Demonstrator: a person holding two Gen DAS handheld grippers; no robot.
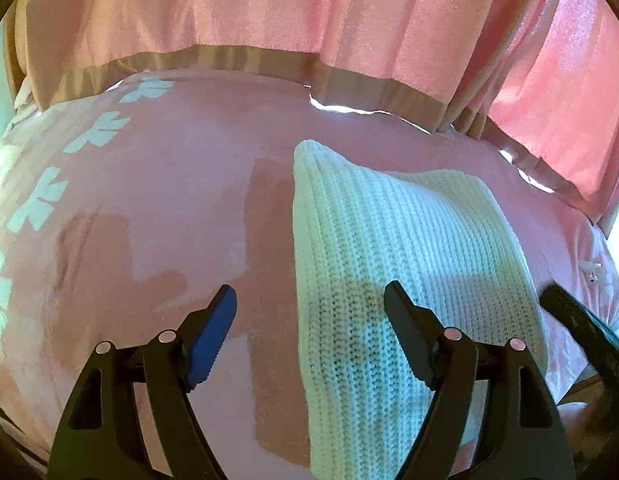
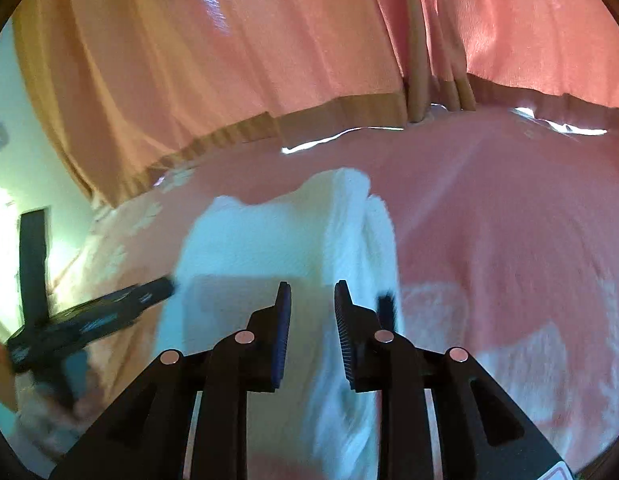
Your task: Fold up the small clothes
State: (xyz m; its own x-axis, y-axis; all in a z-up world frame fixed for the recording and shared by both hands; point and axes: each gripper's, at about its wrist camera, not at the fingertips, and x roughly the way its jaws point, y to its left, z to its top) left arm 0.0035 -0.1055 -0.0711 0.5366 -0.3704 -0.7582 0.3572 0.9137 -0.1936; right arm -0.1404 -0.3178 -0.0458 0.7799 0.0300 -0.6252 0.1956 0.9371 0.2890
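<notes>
A white knitted garment [image 1: 409, 248] lies folded in a long strip on a pink bedspread [image 1: 169, 184]. My left gripper [image 1: 311, 292] hovers over the garment's left edge, open wide: its blue-padded finger is over the bedspread and the other over the knit, with nothing held. In the right wrist view the garment [image 2: 269, 240] is blurred, with a raised fold along its right side. My right gripper [image 2: 312, 287] is above it, its jaws a narrow gap apart, and the pads do not press on the cloth. Each gripper shows at the edge of the other's view.
Pink curtains [image 1: 269, 12] with a tan hem hang along the far side of the bed. White flower prints [image 1: 97, 136] run down the bedspread's left side. The bed's right edge drops off near my right gripper's dark body [image 1: 581, 328].
</notes>
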